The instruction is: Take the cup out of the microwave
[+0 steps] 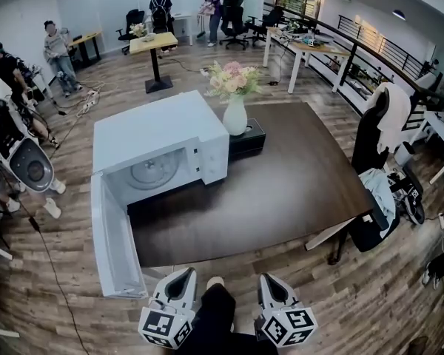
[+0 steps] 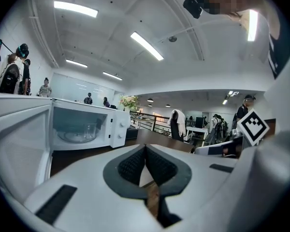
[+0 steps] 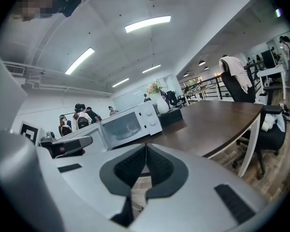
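A white microwave [image 1: 159, 135] stands on the dark table [image 1: 296, 183], with its door [image 1: 115, 242] swung wide open toward me on the left. In the left gripper view a clear glass cup [image 2: 89, 129] sits on the turntable inside the microwave [image 2: 118, 127]. My left gripper [image 1: 181, 276] and right gripper [image 1: 270, 279] hover side by side just short of the table's near edge, both pointing at it. Both are shut with nothing between their pads, as the left gripper view [image 2: 145, 146] and right gripper view [image 3: 145, 146] show. The right gripper view catches the microwave [image 3: 147, 120] from afar.
A white vase of flowers [image 1: 235, 113] and a black box [image 1: 248, 139] stand right of the microwave. An office chair draped with clothes [image 1: 377, 139] is at the table's right end. A white machine [image 1: 15, 146] stands at the left. Several people are further back.
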